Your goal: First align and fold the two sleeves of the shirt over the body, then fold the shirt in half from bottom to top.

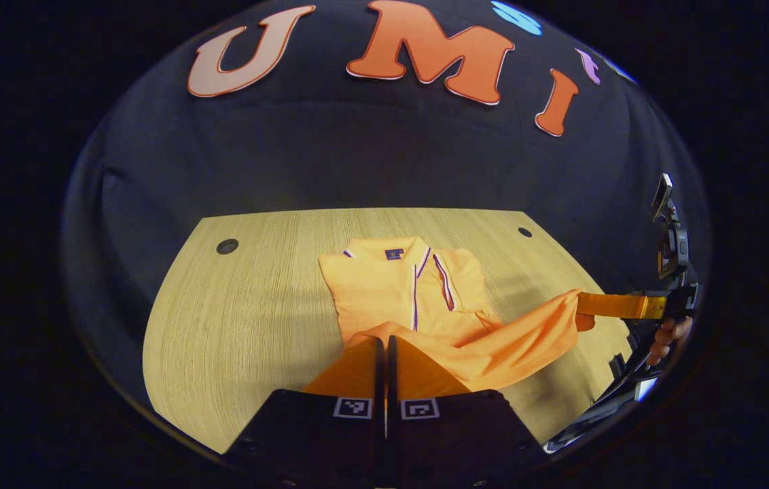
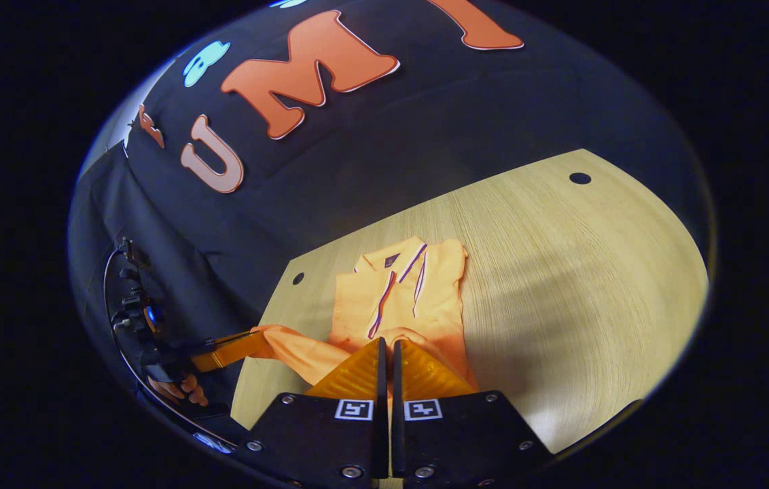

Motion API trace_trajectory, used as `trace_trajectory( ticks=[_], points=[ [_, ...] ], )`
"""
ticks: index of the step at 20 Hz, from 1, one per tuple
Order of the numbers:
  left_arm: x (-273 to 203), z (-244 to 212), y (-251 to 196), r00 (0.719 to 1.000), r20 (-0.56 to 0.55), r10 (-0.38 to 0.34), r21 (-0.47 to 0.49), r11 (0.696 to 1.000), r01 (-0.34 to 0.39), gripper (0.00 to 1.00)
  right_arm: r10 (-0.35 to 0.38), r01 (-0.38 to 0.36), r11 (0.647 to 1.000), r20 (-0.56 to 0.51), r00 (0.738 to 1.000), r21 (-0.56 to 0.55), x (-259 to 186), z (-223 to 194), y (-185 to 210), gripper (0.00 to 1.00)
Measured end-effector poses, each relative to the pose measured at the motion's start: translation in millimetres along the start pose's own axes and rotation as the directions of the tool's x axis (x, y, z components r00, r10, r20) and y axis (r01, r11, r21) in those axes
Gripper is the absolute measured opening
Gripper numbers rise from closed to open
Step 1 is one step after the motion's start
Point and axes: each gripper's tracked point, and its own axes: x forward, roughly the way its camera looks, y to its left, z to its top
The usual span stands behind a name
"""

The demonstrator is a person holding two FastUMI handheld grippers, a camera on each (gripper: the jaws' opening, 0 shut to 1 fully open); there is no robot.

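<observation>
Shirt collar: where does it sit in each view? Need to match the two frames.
Left gripper view: collar sits just above centre, at the shirt's far end.
Right gripper view: collar sits near centre, tilted, also at the far end.
Shared landmark: the purple-striped placket running down from the collar.

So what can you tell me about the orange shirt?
The orange shirt is a soft polo with a collar and dark-and-white stripes beside its placket. It lies on the wooden table, collar at the far end, sleeves already folded in. Its bottom edge is lifted off the table: the left gripper and right gripper are each shut on the hem, one corner apiece.
</observation>
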Motion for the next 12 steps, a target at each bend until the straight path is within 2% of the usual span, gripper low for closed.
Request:
trace_trajectory(
  ticks=[4, 7, 12],
  points=[
    [45.0, 28.3, 17.3, 0.999, -0.019, -0.028, -0.024, 0.999, 0.028, 0.01, -0.033, 0.033, 0.999, -0.021, 0.999, 0.002, 42.8, 23.7, -5.9, 0.02],
    [81.5, 43.8, 26.9, 0.997, -0.051, -0.064, -0.085, 0.995, 0.06, 0.01, -0.079, 0.078, 0.997, -0.074, 0.994, -0.015, 80.6, 29.8, -21.8, 0.02],
    [130.5, 72.4, 50.8, 0.994, -0.062, -0.085, -0.11, 0.991, 0.078, 0.01, -0.132, 0.13, 0.991, -0.062, 0.989, -0.028, 129.7, 79.1, -36.6, 0.02]
  ],
)
